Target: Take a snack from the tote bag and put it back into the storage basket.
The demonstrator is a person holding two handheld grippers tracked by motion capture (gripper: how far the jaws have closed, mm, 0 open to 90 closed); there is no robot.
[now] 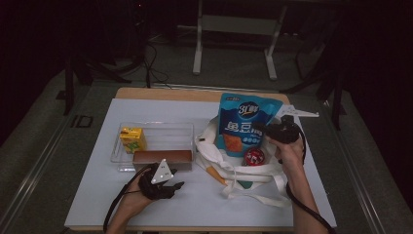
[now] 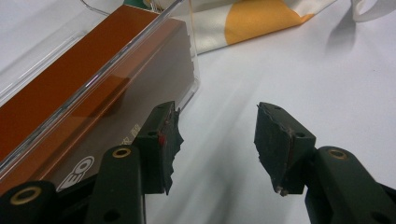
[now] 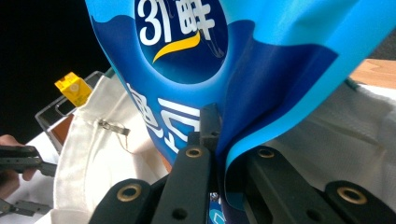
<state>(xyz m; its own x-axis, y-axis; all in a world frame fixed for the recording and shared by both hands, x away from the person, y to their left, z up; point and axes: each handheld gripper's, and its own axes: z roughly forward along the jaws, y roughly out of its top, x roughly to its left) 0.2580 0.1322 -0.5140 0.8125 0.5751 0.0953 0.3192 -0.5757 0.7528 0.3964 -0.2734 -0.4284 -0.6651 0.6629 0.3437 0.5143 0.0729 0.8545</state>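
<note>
The right gripper (image 1: 267, 130), jaws clamped on the blue snack pouch (image 1: 246, 123), holds it upright in the white canvas tote bag (image 1: 253, 178) beside a red tin (image 1: 253, 156). The yellow juice carton (image 1: 132, 139) and brown box (image 1: 161, 156) remain in the clear plastic tray (image 1: 156, 127). The left gripper (image 1: 171, 187) rests with jaws wide open and empty on the bench (image 1: 204, 204).

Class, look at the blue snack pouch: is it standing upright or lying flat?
Upright. The blue snack pouch stands tall over the white tote bag, its edge pinched by the right gripper.

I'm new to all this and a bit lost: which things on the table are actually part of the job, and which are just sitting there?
In use:
blue snack pouch, clamped by the right gripper
white tote bag beneath it
left gripper, jaws open over the table

Lying about:
clear tray
yellow juice carton
brown box
red round item in the bag
</note>
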